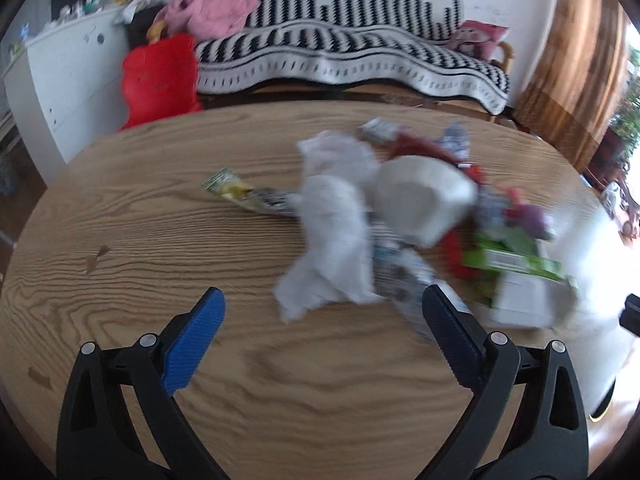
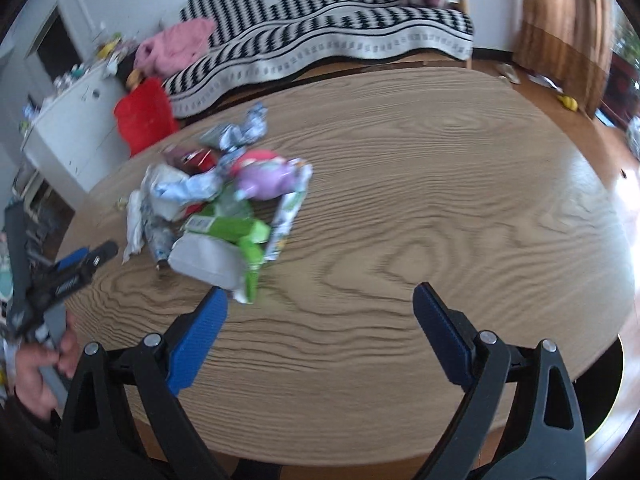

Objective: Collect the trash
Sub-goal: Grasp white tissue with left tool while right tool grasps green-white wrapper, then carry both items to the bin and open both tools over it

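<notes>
A heap of trash lies on the oval wooden table [image 1: 160, 240]: a crumpled white tissue [image 1: 332, 232], a white paper cup [image 1: 420, 200], a green and white carton [image 1: 520, 276] and several wrappers. My left gripper [image 1: 322, 308] is open just short of the tissue, its right finger close to a silvery wrapper [image 1: 404, 284]. In the right wrist view the same heap shows the green carton [image 2: 224, 236] and a purple wrapper [image 2: 268, 178]. My right gripper [image 2: 320, 300] is open over bare table [image 2: 440, 200], its left finger near the carton's edge. Both views are motion-blurred.
A yellow-green wrapper [image 1: 232, 188] lies apart to the left of the heap. Behind the table stand a sofa with a black-and-white striped throw [image 1: 352, 52], a red bag [image 1: 160, 76] and a white cabinet [image 1: 68, 72]. A hand [image 2: 40, 368] holds the left gripper at the table's left edge.
</notes>
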Available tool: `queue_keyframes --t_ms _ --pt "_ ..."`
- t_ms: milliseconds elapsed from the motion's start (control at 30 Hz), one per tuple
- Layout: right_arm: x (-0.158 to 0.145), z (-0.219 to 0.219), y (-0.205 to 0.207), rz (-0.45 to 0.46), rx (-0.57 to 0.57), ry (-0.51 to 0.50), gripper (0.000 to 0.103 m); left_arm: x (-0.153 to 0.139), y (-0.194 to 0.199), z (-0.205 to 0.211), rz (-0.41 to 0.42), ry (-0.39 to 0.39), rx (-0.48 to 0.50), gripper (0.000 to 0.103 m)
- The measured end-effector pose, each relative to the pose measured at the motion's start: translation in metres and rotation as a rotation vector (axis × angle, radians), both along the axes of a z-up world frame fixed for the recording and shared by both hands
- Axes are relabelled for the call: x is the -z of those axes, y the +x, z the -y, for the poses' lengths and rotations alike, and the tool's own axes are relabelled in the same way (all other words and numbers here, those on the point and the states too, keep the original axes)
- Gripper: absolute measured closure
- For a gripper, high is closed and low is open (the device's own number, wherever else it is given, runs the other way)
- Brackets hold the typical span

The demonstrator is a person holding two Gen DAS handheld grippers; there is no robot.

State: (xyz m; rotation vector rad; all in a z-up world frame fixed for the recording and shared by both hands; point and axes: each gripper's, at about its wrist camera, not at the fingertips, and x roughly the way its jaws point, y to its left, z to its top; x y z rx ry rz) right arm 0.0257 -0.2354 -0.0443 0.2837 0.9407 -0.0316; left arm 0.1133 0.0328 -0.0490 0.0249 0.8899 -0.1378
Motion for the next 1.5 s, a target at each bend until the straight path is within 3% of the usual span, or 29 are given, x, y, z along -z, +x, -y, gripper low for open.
queue_keyframes --t_ms 133,233,333,367,400,467,700,867,967,1000,1033,1167,1300,1500 --pt "0.009 -0.011 0.012 -0.018 -0.023 -0.016 0.012 0.018 0.025 -0.004 -0.014 -0.001 -0.008 0.007" --pt "0.014 -0.010 0.016 -0.028 -0.022 -0.012 0.012 0.027 0.038 -0.001 -0.033 -0.013 -0.004 0.015" --pt "0.018 -0.010 0.020 -0.035 -0.026 -0.005 0.012 0.033 0.054 -0.001 -0.053 -0.037 0.009 0.041" --pt "0.020 -0.011 0.021 -0.037 -0.031 -0.001 0.012 0.035 0.056 -0.001 -0.061 -0.043 0.009 0.065" --pt "0.021 -0.012 0.022 -0.038 -0.037 0.002 0.012 0.033 0.056 -0.001 -0.062 -0.036 -0.001 0.082" --pt "0.024 -0.016 0.026 -0.041 -0.053 0.009 0.012 0.031 0.054 -0.002 -0.073 -0.039 -0.014 0.090" --pt "0.041 -0.029 0.048 -0.059 -0.088 0.082 0.013 0.001 0.027 -0.014 -0.047 -0.037 -0.067 0.093" --pt "0.047 -0.026 0.064 -0.035 -0.076 0.166 0.017 -0.018 -0.003 -0.004 0.002 -0.027 -0.036 0.093" --pt "0.049 -0.028 0.068 -0.035 -0.102 0.255 0.047 -0.024 -0.012 0.007 0.024 -0.020 -0.006 0.093" --pt "0.049 -0.029 0.068 -0.036 -0.109 0.270 0.075 -0.026 -0.015 0.014 0.030 -0.011 0.010 0.093" --pt "0.047 -0.030 0.067 -0.027 -0.121 0.299 0.083 -0.026 -0.018 0.018 0.035 -0.002 0.021 0.093" --pt "0.021 -0.035 0.051 0.030 -0.170 0.308 0.086 -0.029 -0.025 0.031 0.041 0.005 0.056 0.093" --pt "-0.010 -0.032 0.030 0.087 -0.169 0.254 0.086 -0.036 -0.032 0.043 0.052 -0.014 0.076 0.093" --pt "-0.043 0.025 -0.025 0.163 -0.058 0.137 0.086 -0.048 -0.052 0.085 0.068 -0.062 0.153 0.093"
